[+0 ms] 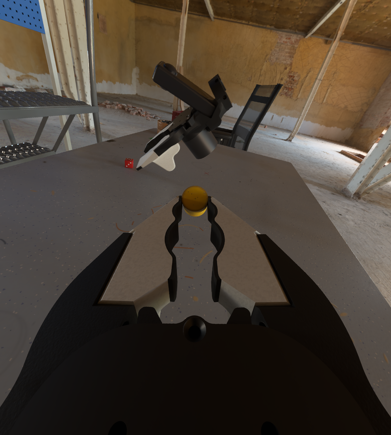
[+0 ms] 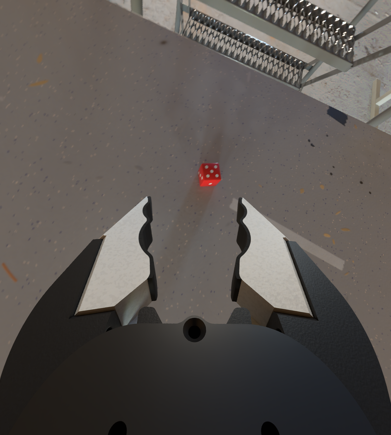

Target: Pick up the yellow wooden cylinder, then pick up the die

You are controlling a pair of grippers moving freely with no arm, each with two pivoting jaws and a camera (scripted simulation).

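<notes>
In the left wrist view, the left gripper pinches the yellow wooden cylinder between its two fingertips, in the middle of the frame. The cylinder's round end faces the camera. The grey table lies under it.

Farther up in that view, the right gripper points down at the table, with its tip just beside the red die, which sits on the table a little left of the middle.

In the right wrist view, the right gripper has its fingers spread wide and holds nothing. The die sits on the table just above the fingertips, near the middle of the frame. Metal steps show at the upper right.
</notes>
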